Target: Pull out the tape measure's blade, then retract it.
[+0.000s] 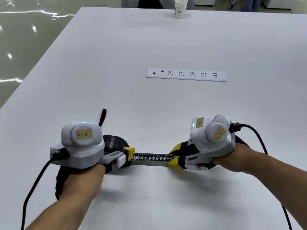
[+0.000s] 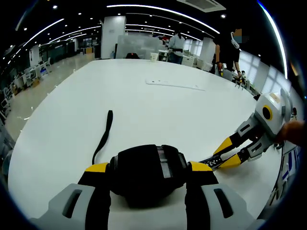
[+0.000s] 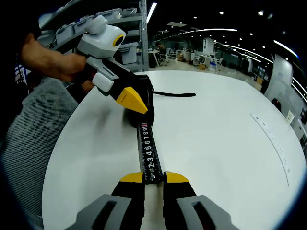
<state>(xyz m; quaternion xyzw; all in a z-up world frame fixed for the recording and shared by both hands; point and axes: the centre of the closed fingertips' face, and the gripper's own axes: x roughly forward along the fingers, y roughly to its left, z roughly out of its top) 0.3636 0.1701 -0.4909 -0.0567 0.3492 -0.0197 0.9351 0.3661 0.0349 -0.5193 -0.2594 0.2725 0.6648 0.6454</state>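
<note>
Black tape measure case [image 2: 146, 170] rests on desk [image 1: 96, 72] near front edge, clamped between yellow-tipped jaws of left tool [image 1: 125, 155]. Short length of blade [image 3: 147, 153] drawn out, numerals up, spanning gap from case to right tool [image 3: 154, 178]. Jaws of right tool pressed together on blade's free end. Black strap [image 2: 103, 136] trails from case across desk. Power strip [image 1: 186, 74] lies well beyond; paper cup [image 1: 180, 8] at far edge.

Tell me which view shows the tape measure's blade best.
The right gripper view: the blade runs from the right gripper, shut on its end, to the black case, numerals readable. The head view shows a short strip between the left gripper and the right; the left gripper view catches a sliver beside the case.
</note>
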